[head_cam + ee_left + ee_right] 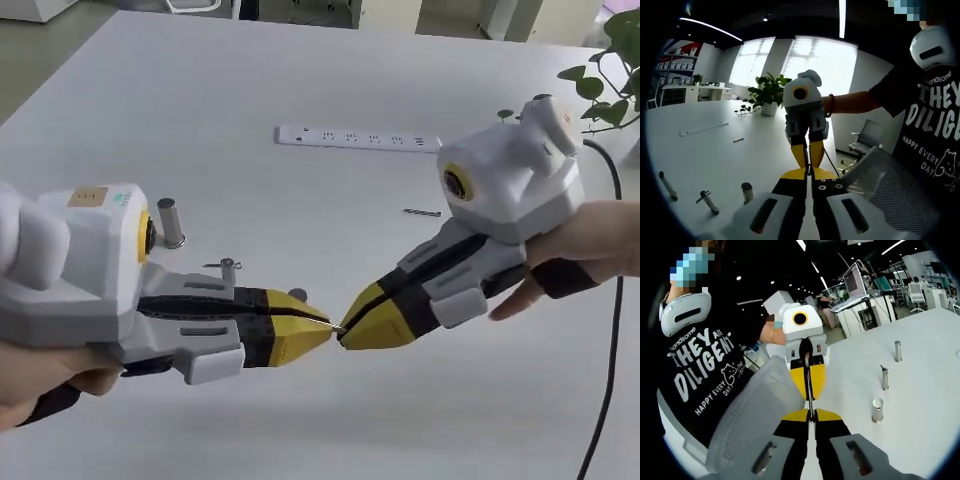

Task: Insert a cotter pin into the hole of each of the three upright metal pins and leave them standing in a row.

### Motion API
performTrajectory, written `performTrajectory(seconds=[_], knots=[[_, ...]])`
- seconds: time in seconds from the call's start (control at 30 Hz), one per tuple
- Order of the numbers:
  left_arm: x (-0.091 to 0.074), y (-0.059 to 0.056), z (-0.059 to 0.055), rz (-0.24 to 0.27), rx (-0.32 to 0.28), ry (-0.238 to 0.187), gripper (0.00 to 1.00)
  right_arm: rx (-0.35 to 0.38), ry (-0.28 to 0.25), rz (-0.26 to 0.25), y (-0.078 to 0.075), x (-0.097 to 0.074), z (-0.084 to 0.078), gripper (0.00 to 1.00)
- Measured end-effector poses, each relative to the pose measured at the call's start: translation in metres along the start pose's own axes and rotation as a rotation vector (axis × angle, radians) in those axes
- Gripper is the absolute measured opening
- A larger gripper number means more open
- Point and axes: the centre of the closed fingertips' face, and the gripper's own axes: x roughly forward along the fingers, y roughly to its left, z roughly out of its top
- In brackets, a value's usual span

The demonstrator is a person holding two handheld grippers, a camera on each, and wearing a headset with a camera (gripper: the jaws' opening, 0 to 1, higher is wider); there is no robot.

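Jaws on both grippers pressed together, tip to tip above the white table. Left gripper comes in from the left in the head view, right gripper from the right. We see a thin cotter pin bridging the two tips, and both seem to nip it. How deep it sits in either we cannot tell.

Three upright metal pins stand in a row on the table, on the far side of the left gripper: near pin, middle pin, far pin. We see a second cotter pin through the top of the middle pin. The other two tops look bare.

A loose cotter pin lies flat between the right gripper and the power strip. Potted plant at the far right edge, black cable down the right side.
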Motion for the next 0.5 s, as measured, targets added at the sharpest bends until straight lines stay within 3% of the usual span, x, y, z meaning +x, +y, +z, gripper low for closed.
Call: performTrajectory(seconds=[0.13,0.3,0.37,0.5], knots=[[0.001,0.0,-0.002,0.001,-0.001,0.013,0.01,-0.04,0.012,0.003,0.0,0.001,-0.001,0.0],[0.003,0.003,-0.011,0.023,0.022,0.053,0.01,-0.089,0.078,-0.026,-0.004,0.003,-0.007,0.0],[0.002,0.008,-0.016,0.053,0.006,0.082,0.02,-0.117,0.109,-0.059,-0.009,0.002,-0.01,0.0],[-0.001,0.012,-0.02,0.081,0.032,0.094,0.02,-0.18,0.177,-0.106,-0.015,0.002,-0.015,0.0]])
